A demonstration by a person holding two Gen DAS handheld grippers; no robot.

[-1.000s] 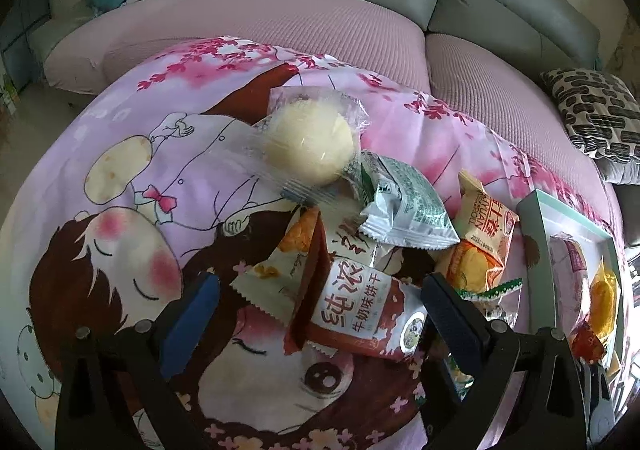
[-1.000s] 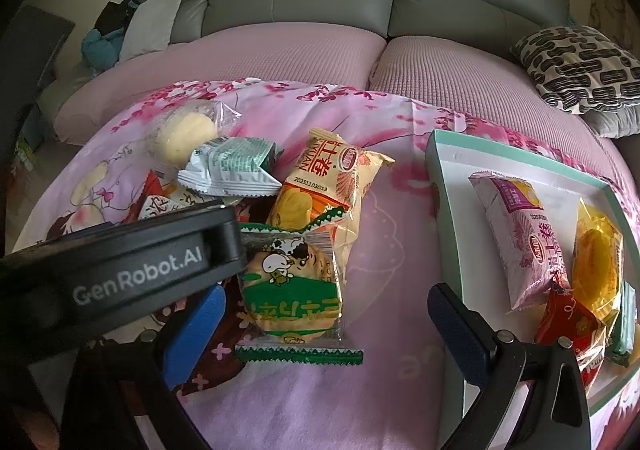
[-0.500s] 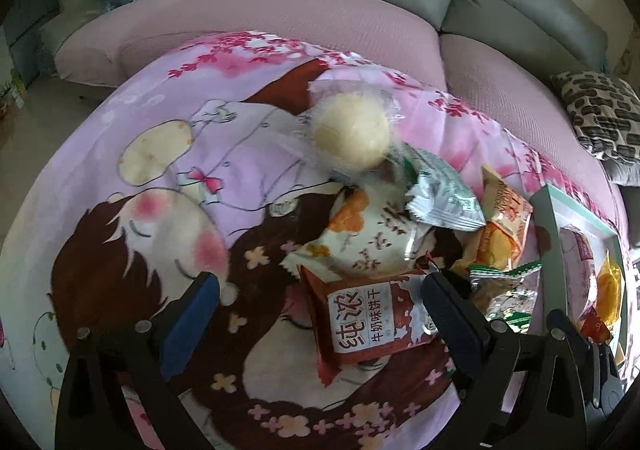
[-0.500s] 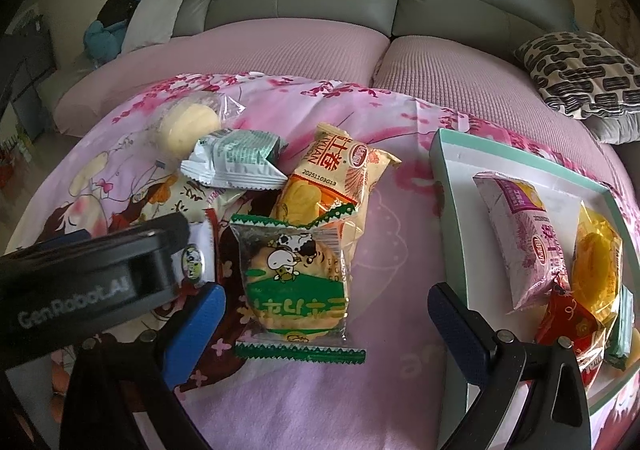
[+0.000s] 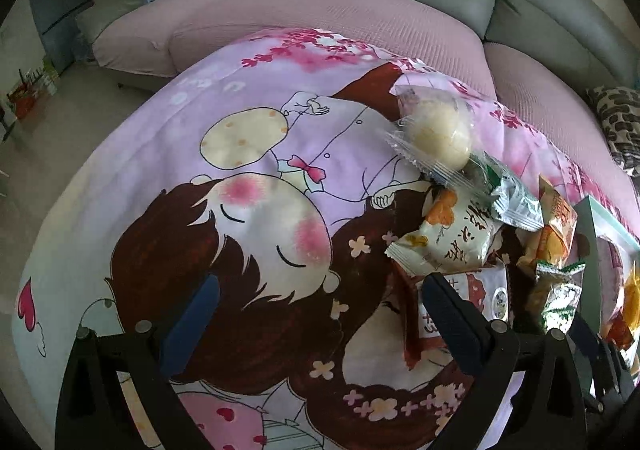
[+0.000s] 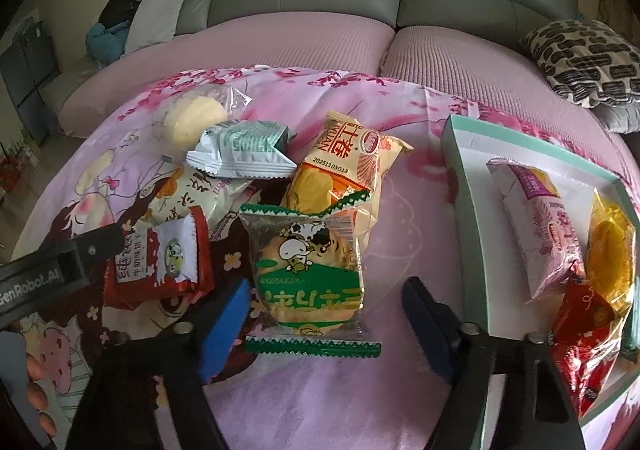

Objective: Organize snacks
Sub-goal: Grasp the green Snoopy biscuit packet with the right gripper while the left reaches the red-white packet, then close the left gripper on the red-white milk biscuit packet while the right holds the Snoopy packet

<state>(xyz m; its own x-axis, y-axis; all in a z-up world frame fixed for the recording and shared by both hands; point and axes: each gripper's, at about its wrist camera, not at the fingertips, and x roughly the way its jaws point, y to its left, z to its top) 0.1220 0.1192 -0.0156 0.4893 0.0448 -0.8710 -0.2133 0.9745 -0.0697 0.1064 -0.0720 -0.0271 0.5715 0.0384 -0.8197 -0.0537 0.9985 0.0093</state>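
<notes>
The green cow-print snack packet (image 6: 306, 274) lies on the table between the right gripper (image 6: 324, 326)'s closing jaws, long axis pointing away, pads not yet pressing. The left gripper (image 5: 316, 326) hangs wide open, farther left, empty.

Six snack packets (image 6: 306, 270) are lying loose on the cartoon-print blanket (image 6: 400, 217), four more packets (image 6: 536, 221) are sitting in one teal-rimmed tray (image 6: 460, 169), near the blanket's right edge.
</notes>
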